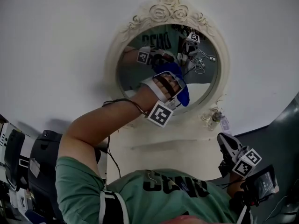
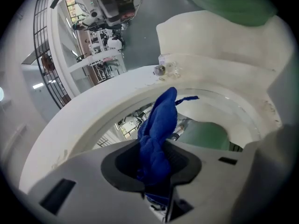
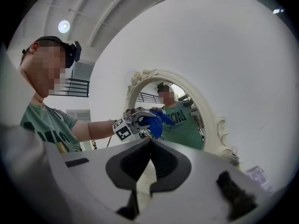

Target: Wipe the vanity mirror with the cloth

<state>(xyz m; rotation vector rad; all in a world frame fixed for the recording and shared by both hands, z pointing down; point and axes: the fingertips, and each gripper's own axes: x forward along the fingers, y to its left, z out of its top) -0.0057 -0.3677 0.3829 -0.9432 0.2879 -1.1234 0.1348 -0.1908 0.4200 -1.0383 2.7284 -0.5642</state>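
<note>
Cloth (image 2: 156, 134), blue and bunched, is clamped between the jaws of your left gripper (image 1: 172, 83), which are closed tight on it. A loose fold sticks out past the tips, with a thin strand trailing from its end. You hold that gripper up against the mirror (image 1: 135, 71), and the cloth ahead of its tips meets the glass, toward the lower right of the oval as seen from your head. Glass straight ahead of the left gripper reflects your green shirt (image 1: 187, 190), and the cream frame (image 1: 163, 10) curves around it, with carved roses at the end farthest from your body. The frame is set on a white wall (image 1: 56, 41). Your right gripper (image 3: 150, 143) has its jaws brought together, tips touching, with nothing between them. It is well apart from the glass, low and off to the right of the left gripper, just past the frame's near edge in the head view. It points up toward the mirror, so the left gripper and cloth show beyond its tips. A small clear knob (image 1: 215, 117) sits on the frame's edge near the right gripper, with a paper tag (image 1: 226, 125) just beside it. A thin black cable (image 1: 126, 101) runs along your left forearm.
</note>
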